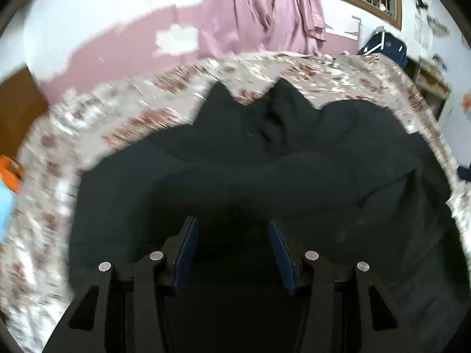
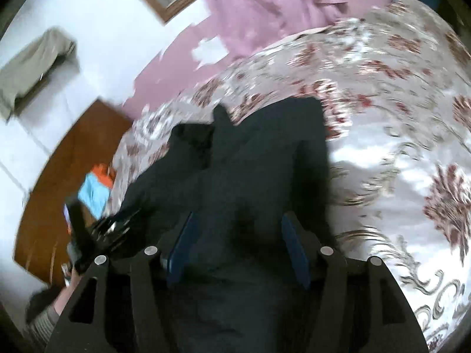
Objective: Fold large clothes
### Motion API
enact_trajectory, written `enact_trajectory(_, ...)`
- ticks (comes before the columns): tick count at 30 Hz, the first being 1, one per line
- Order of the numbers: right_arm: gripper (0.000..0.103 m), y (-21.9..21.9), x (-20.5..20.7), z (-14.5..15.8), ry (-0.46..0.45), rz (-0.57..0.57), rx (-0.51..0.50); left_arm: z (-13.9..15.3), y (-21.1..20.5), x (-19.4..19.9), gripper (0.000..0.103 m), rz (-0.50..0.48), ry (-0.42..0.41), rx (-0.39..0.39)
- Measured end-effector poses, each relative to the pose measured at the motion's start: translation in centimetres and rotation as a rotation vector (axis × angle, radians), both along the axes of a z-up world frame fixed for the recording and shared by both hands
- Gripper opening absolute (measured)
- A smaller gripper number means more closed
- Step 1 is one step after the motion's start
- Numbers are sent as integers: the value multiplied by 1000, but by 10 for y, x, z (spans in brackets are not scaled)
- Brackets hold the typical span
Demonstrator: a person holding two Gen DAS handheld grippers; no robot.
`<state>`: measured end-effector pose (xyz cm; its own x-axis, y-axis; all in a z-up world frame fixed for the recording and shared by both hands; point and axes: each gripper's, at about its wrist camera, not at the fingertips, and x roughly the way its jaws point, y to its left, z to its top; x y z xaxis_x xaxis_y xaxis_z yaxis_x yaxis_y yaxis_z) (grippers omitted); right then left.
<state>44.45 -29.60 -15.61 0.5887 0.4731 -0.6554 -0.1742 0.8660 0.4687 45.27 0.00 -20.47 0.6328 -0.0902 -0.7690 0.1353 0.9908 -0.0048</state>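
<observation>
A large dark garment (image 1: 265, 161) lies rumpled on a bed with a floral bedspread (image 1: 132, 111). My left gripper (image 1: 232, 222) hangs just over its near part, blue pads apart, with no cloth visibly pinched. In the right wrist view the same garment (image 2: 265, 153) runs away from me as a long dark strip across the bedspread (image 2: 397, 88). My right gripper (image 2: 238, 217) stands open over it; cloth bulges up between the pads (image 2: 294, 247) but they do not press on it. At the lower left a blurred dark tool (image 2: 88, 235) shows above a hand (image 2: 67, 288).
A pink curtain (image 1: 259, 8) hangs behind the bed's far side. Orange and light blue cloths (image 2: 95, 188) lie at the bed's left edge beside brown woodwork (image 2: 59, 176). A dark blue bag (image 1: 385, 47) sits at the far right corner. A beige garment (image 2: 35, 64) hangs on the wall.
</observation>
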Motion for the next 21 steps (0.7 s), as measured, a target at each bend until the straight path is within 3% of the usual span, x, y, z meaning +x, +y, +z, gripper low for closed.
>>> enact_trajectory(2, 56, 11, -1, 2, -19, 14, -3, -14, -14, 10, 48, -16, 41, -2)
enact_trajectory(5, 56, 11, -9, -1, -19, 19, 69, -39, -35, 21, 48, -4, 81, 116)
enact_trajectory(7, 56, 10, -19, -7, -15, 23, 65, -50, -43, 23, 48, -1, 84, 174)
enact_trajectory(11, 56, 2, -33, -22, 27, 22, 42, -56, -44, 22, 48, 17, 98, 190)
enact_trajectory(16, 56, -12, -60, -26, 59, 0, 61, -22, -30, -11, 48, 29, 71, 109)
enact_trajectory(21, 56, -19, -94, -13, 51, -3, 63, 28, -9, -103, 48, 12, -4, 71)
